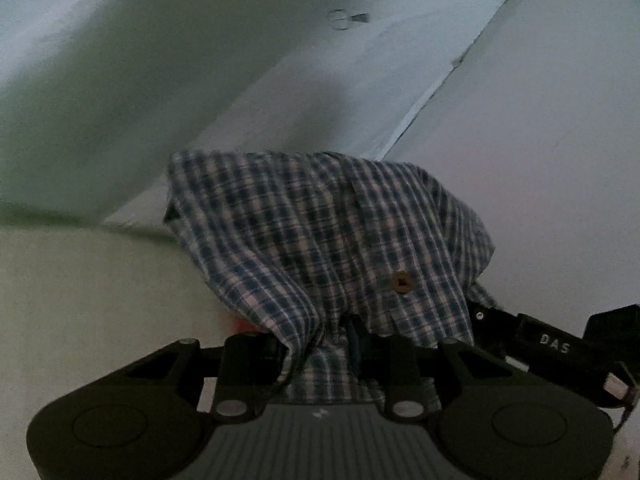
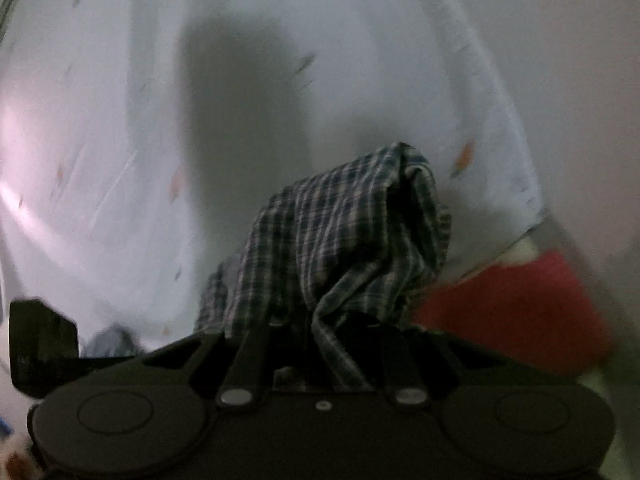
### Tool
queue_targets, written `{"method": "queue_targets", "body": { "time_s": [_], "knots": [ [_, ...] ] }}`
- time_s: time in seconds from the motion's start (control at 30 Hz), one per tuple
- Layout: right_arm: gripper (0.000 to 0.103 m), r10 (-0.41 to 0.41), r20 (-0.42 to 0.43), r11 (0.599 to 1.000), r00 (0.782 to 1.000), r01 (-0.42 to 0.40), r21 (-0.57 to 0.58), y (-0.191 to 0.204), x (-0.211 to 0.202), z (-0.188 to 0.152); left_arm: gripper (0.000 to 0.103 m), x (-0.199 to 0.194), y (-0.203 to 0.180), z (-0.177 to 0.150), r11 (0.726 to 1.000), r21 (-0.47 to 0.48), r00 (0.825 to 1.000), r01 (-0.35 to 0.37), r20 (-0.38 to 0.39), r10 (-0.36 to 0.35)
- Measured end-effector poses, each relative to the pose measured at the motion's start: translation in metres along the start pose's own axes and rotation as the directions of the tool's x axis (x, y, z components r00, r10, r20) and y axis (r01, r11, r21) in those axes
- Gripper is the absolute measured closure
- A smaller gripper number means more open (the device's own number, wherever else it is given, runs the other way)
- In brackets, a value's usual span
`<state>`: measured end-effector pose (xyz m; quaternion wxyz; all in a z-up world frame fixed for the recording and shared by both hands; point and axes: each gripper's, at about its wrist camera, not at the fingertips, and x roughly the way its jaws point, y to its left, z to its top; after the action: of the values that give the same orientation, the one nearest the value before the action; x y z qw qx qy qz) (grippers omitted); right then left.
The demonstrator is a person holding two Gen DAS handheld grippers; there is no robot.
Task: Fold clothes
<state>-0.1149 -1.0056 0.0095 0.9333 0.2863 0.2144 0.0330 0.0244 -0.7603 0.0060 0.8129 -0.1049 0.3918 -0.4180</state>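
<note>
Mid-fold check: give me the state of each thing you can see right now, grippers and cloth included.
left gripper: shut on the plaid shirt, fabric bunched between its fingers.
right gripper: shut on the plaid shirt, cloth draped over its fingers.
plaid shirt: lifted, crumpled, hanging in loose folds, not yet folded; one brown button showing.
white sheet: spread out behind, lightly wrinkled.
red cloth: lying at the right, blurred.

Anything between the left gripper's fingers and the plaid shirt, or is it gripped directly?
Nothing lies between. In the left wrist view the plaid shirt bunches straight into the left gripper, which is shut on the cloth itself.
</note>
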Motion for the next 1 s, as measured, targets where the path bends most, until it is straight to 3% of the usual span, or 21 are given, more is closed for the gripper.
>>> {"method": "queue_targets", "body": {
  "time_s": [0.03, 0.07, 0.1, 0.17, 0.27, 0.3, 0.37, 0.47, 0.5, 0.57, 0.6, 0.73, 1.0],
  "knots": [
    [0.083, -0.024, 0.008, 1.000, 1.000, 0.024, 0.004, -0.016, 0.005, 0.011, 0.061, 0.018, -0.004, 0.006, 1.000, -0.003, 1.000, -0.021, 0.009, 0.021],
    [0.073, -0.058, 0.010, 0.998, 0.998, 0.058, -0.001, -0.031, 0.011, 0.019, 0.059, 0.036, -0.006, 0.008, 0.999, -0.011, 0.998, -0.053, 0.015, 0.053],
    [0.050, -0.101, 0.008, 0.995, 0.995, 0.101, -0.017, -0.046, 0.022, 0.024, 0.053, 0.055, -0.006, 0.005, 0.995, -0.026, 0.995, -0.100, 0.015, 0.100],
    [0.023, -0.182, -0.008, 0.980, 0.983, 0.180, -0.085, -0.069, 0.046, 0.026, 0.052, 0.093, -0.003, -0.001, 0.979, -0.049, 0.980, -0.198, 0.002, 0.198],
    [0.022, -0.366, -0.081, 0.910, 0.927, 0.339, -0.238, -0.096, 0.094, 0.016, 0.052, 0.148, 0.019, -0.014, 0.943, -0.045, 0.939, -0.330, -0.115, 0.324],
    [0.022, -0.415, -0.082, 0.879, 0.906, 0.376, -0.293, -0.099, 0.107, 0.009, 0.052, 0.159, 0.026, -0.020, 0.936, -0.052, 0.930, -0.347, -0.147, 0.337],
    [0.021, -0.459, -0.038, 0.836, 0.888, 0.417, -0.356, -0.096, 0.119, -0.007, 0.050, 0.170, 0.038, -0.034, 0.926, -0.060, 0.914, -0.372, -0.196, 0.354],
    [0.006, -0.438, -0.011, 0.848, 0.899, 0.409, -0.338, -0.091, 0.127, -0.036, 0.042, 0.180, 0.052, -0.050, 0.910, -0.038, 0.888, -0.412, -0.242, 0.391],
    [0.005, -0.431, -0.061, 0.863, 0.901, 0.391, -0.319, -0.096, 0.135, -0.047, 0.039, 0.183, 0.056, -0.052, 0.906, -0.028, 0.881, -0.422, -0.250, 0.402],
    [0.005, -0.454, -0.176, 0.875, 0.874, 0.400, -0.272, -0.110, 0.149, -0.067, 0.038, 0.187, 0.063, -0.052, 0.901, -0.011, 0.869, -0.435, -0.269, 0.416],
    [0.005, -0.467, -0.188, 0.875, 0.864, 0.421, -0.240, -0.112, 0.150, -0.072, 0.038, 0.185, 0.063, -0.047, 0.900, -0.006, 0.867, -0.436, -0.269, 0.419],
    [0.003, -0.463, -0.140, 0.880, 0.875, 0.436, -0.189, -0.096, 0.133, -0.065, 0.035, 0.158, 0.052, -0.037, 0.902, 0.040, 0.880, -0.431, -0.205, 0.429],
    [0.001, -0.484, 0.128, 0.835, 0.865, 0.501, -0.229, -0.010, 0.051, -0.044, 0.007, 0.025, -0.011, -0.038, 0.915, 0.112, 0.922, -0.387, 0.051, 0.384]
  ]
}}
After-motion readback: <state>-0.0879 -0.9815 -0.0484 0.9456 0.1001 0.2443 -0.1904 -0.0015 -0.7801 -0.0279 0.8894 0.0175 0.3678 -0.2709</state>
